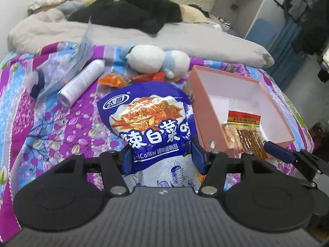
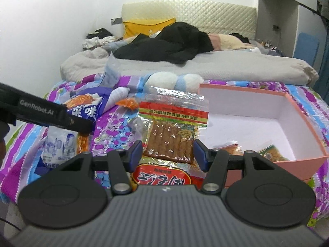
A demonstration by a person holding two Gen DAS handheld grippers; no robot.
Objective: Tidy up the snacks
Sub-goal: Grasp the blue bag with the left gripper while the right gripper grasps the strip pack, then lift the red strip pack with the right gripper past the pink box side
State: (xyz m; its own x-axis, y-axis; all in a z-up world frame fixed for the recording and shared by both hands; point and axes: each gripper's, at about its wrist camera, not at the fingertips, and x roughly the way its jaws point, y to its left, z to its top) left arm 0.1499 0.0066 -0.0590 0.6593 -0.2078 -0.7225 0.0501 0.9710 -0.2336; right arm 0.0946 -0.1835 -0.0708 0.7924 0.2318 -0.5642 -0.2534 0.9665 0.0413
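My left gripper point(image 1: 162, 156) is shut on a blue and white snack bag point(image 1: 152, 123) and holds it upright over the flowered bedspread, left of the pink box point(image 1: 207, 111). My right gripper point(image 2: 167, 152) is shut on a clear packet of brown spicy strips point(image 2: 170, 135), held upright just left of the pink box point(image 2: 304, 121). That packet also shows in the left wrist view point(image 1: 244, 131), by the box's near corner. The box holds a few small snack packets point(image 2: 267, 150). Small orange packets point(image 1: 115, 80) lie behind the blue bag.
A white and blue plush toy point(image 1: 156, 59), a white spray can point(image 1: 82, 82) and a clear plastic bag point(image 1: 59, 70) lie on the bedspread. A grey duvet point(image 1: 185, 39) and black clothes point(image 1: 131, 14) lie further back. A red snack bag point(image 2: 164, 177) lies under my right gripper.
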